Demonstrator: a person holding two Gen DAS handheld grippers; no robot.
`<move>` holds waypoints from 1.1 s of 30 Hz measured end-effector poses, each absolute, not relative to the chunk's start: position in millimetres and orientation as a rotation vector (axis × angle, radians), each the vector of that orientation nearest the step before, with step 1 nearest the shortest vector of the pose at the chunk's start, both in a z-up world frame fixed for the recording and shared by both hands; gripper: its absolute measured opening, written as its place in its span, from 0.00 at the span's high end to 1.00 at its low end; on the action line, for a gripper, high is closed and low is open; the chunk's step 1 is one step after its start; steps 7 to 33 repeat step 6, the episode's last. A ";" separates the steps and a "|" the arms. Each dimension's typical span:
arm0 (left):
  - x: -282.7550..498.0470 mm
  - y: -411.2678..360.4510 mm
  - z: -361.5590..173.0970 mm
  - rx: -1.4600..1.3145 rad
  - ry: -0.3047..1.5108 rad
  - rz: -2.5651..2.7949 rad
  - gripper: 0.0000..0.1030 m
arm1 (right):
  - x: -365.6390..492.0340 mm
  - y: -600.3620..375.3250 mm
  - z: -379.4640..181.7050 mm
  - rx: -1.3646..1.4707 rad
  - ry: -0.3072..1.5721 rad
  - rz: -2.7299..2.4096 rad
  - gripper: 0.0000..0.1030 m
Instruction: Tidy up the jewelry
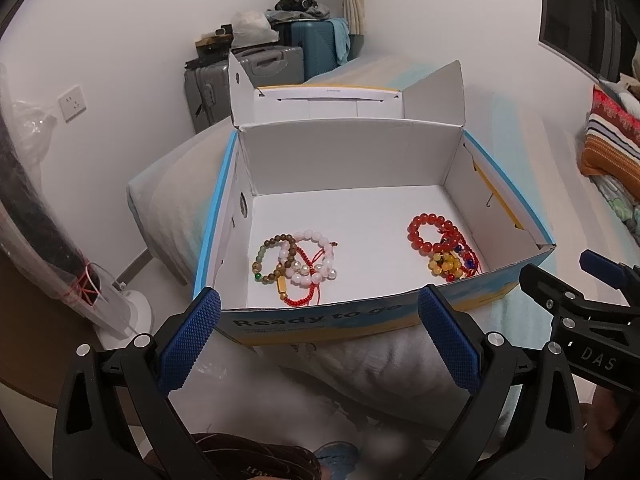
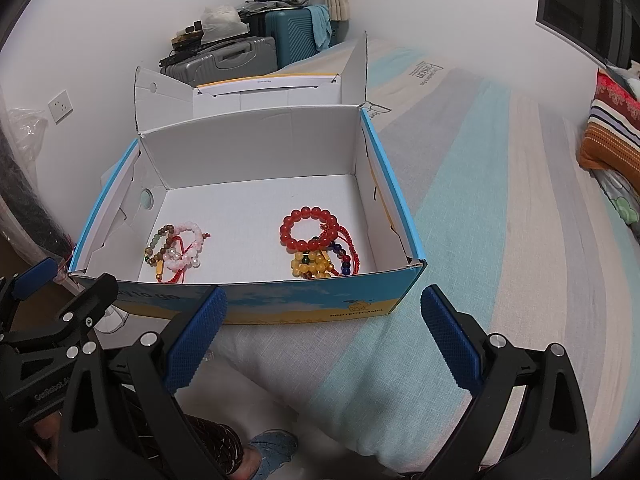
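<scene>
We see an open blue-and-yellow cardboard box with a white interior [image 1: 352, 316] resting on a bed with a pale striped sheet in teal, grey and cream [image 2: 500, 200], its lid flaps standing up at the far side. On the box floor lie two separate heaps of bead bracelets, well apart from each other. The left heap [image 1: 298, 266] tangles a brown wooden bead bracelet, a pale pink bead bracelet, some pearly white beads and a red braided cord with a small gold bar. The right heap [image 1: 444, 246] is led by a bracelet of glossy red round beads [image 2: 308, 226], which lies partly over a cluster of yellow beads [image 2: 314, 266], with dark blue beads and red cord just beside it, near the box's right wall. Our left gripper with black arms and blue textured pads [image 1: 320, 320] hovers in front of the box's near wall, its jaws spread wide and holding nothing — the printed front panel shows between the pads. Our right gripper of the same black-and-blue build [image 2: 324, 314] hangs at the near right corner of the box, likewise gaping and empty. In each wrist view the other gripper shows at the frame's edge, so the two are side by side.
</scene>
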State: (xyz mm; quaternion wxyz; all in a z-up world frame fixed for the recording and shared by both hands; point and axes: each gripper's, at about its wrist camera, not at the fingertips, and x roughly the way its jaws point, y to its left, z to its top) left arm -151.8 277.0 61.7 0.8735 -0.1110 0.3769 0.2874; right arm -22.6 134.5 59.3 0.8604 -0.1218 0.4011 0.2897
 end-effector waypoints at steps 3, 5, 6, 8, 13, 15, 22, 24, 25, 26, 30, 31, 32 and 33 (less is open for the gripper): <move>-151.2 276.1 61.8 -0.232 0.787 0.594 0.05 | -22.4 134.5 58.9 -0.255 0.843 0.607 0.09; -150.4 275.9 61.5 -0.233 0.789 0.592 0.05 | -22.7 134.6 59.3 -0.256 0.842 0.608 0.09; -150.2 275.6 61.3 -0.233 0.790 0.591 0.05 | -22.6 134.5 59.2 -0.256 0.841 0.608 0.09; -150.2 275.6 61.3 -0.233 0.790 0.591 0.05 | -22.6 134.5 59.2 -0.256 0.841 0.608 0.09; -150.2 275.6 61.3 -0.233 0.790 0.591 0.05 | -22.6 134.5 59.2 -0.256 0.841 0.608 0.09; -150.2 275.6 61.3 -0.233 0.790 0.591 0.05 | -22.6 134.5 59.2 -0.256 0.841 0.608 0.09; -150.2 275.6 61.3 -0.233 0.790 0.591 0.05 | -22.6 134.5 59.2 -0.256 0.841 0.608 0.09; -150.2 275.6 61.3 -0.233 0.790 0.591 0.05 | -22.6 134.5 59.2 -0.256 0.841 0.608 0.09; -150.2 275.6 61.3 -0.233 0.790 0.591 0.05 | -22.6 134.5 59.2 -0.256 0.841 0.608 0.09; -150.2 275.6 61.3 -0.233 0.790 0.591 0.05 | -22.6 134.5 59.2 -0.256 0.841 0.608 0.09; -150.2 275.6 61.3 -0.233 0.790 0.591 0.05 | -22.6 134.5 59.2 -0.256 0.841 0.608 0.09; -150.2 275.6 61.3 -0.233 0.790 0.591 0.05 | -22.6 134.5 59.2 -0.256 0.841 0.608 0.09; -150.2 275.6 61.3 -0.233 0.790 0.591 0.05 | -22.6 134.5 59.2 -0.256 0.841 0.608 0.09; -150.2 275.6 61.3 -0.233 0.790 0.591 0.05 | -22.6 134.5 59.2 -0.256 0.841 0.608 0.09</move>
